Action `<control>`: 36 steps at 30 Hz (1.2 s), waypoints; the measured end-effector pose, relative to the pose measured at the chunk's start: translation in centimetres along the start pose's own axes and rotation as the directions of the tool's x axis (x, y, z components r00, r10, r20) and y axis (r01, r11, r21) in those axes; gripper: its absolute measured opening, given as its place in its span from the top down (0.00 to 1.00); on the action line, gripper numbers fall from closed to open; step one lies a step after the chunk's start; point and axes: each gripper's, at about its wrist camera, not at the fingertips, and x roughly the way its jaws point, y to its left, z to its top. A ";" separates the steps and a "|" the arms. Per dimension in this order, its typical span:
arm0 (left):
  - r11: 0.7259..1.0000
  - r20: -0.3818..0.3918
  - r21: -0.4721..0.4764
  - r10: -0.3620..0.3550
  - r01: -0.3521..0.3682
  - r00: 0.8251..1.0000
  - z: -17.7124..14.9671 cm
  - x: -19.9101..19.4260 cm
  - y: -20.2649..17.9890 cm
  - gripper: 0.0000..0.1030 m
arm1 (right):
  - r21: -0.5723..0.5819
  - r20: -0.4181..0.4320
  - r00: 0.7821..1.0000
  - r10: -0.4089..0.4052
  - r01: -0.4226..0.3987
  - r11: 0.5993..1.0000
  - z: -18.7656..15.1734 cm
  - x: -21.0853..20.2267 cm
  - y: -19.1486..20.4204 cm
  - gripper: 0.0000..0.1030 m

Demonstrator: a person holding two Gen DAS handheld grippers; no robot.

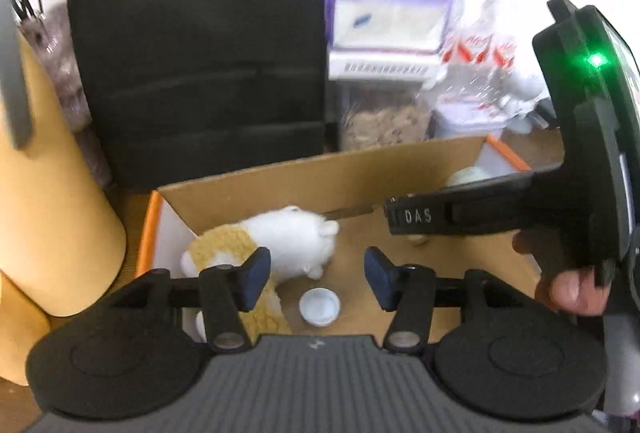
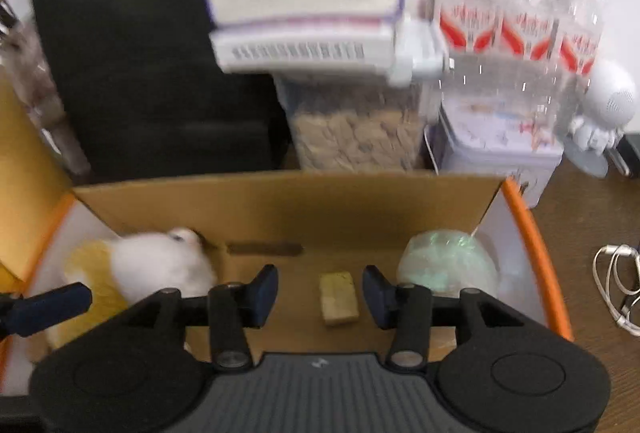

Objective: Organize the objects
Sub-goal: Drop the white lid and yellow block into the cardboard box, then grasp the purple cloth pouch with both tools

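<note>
**Over the Box: Two Open Grippers, Nothing Yet Held**

Above the cardboard box [image 2: 280,205] both grippers hovered with their fingers spread wide and empty. The left gripper [image 1: 318,279] pointed down toward a small white cap [image 1: 320,307] lying on the box floor, just beside a white and tan plush toy [image 1: 280,245] slumped against the left wall. The right gripper [image 2: 320,287] framed a small tan block [image 2: 338,297] between its fingers, apart from both pads; a pale green wrapped ball [image 2: 448,265] sat near the right wall. In the left view the right gripper's body crossed the box from the right side.

The step in hand looked like picking small items off the box floor. For the block, a straight descent seemed best, so that the pads met its long sides squarely. The cap was low and shallow, so the left fingers would likely need to reach right down to the cardboard and close on its rim. With both tools inside one box, moving one at a time would lessen the chance of collision. Both views were blurred, so finer detail could not be told.
</note>
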 end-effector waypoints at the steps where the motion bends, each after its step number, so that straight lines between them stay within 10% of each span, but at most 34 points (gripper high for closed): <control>1: 1.000 0.014 -0.004 -0.006 0.006 1.000 0.1 -1.3 0.0 0.48 | 0.002 0.019 1.000 0.009 -0.009 1.000 0.1 -1.4 0.1 0.55; 9: 0.999 0.163 0.022 -0.029 0.026 0.986 -2.9 -15.2 -0.7 0.18 | -0.065 0.216 0.973 0.080 -0.067 0.996 -1.2 -16.3 0.5 0.33; 18: 0.999 0.297 0.024 -0.052 0.046 0.953 -17.8 -29.0 -2.2 0.00 | -0.082 0.355 0.908 0.223 -0.207 0.975 -18.1 -30.8 -3.0 0.18; 27: 0.994 0.197 0.062 -0.096 0.085 0.976 -28.5 -35.4 -4.9 0.00 | -0.141 0.273 0.937 0.217 -0.184 0.973 -33.9 -38.1 -3.7 0.12; 36: 0.999 0.241 -0.031 -0.009 0.017 0.970 -26.1 -33.7 -0.6 0.00 | -0.247 0.309 0.928 0.208 -0.133 0.960 -33.6 -41.1 -2.6 0.13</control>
